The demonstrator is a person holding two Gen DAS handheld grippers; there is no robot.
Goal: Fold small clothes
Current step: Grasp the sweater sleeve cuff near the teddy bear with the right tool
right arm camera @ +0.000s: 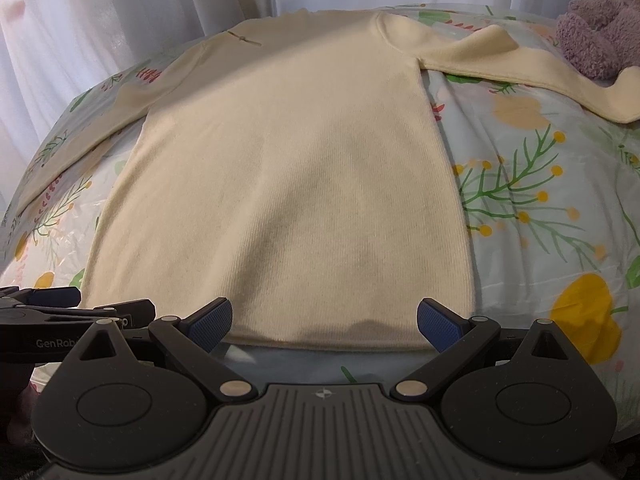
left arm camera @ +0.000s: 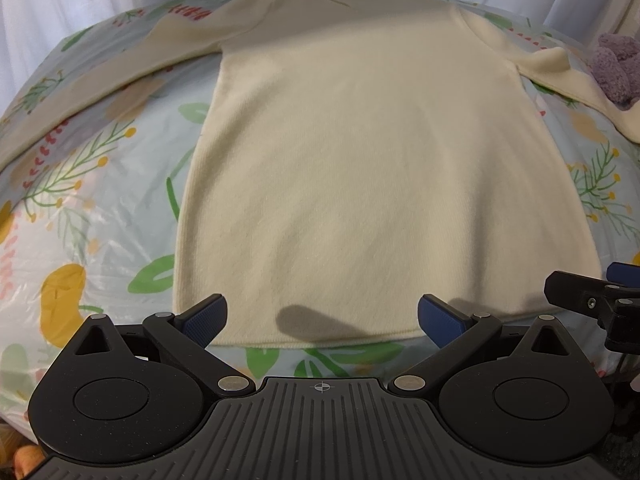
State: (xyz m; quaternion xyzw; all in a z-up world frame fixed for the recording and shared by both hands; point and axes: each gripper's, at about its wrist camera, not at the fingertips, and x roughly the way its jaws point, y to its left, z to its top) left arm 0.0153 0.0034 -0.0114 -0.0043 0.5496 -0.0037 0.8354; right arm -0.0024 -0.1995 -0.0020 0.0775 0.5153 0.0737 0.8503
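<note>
A cream long-sleeved knit top lies flat on a floral sheet, hem toward me, neck at the far end, both sleeves spread outward. It also shows in the right wrist view. My left gripper is open and empty, its blue pads just above the hem's left part. My right gripper is open and empty at the hem's right part. The right gripper shows at the right edge of the left wrist view. The left gripper shows at the left edge of the right wrist view.
The floral sheet covers the whole surface. A purple plush toy sits at the far right, next to the right sleeve's end. White curtains hang behind the surface.
</note>
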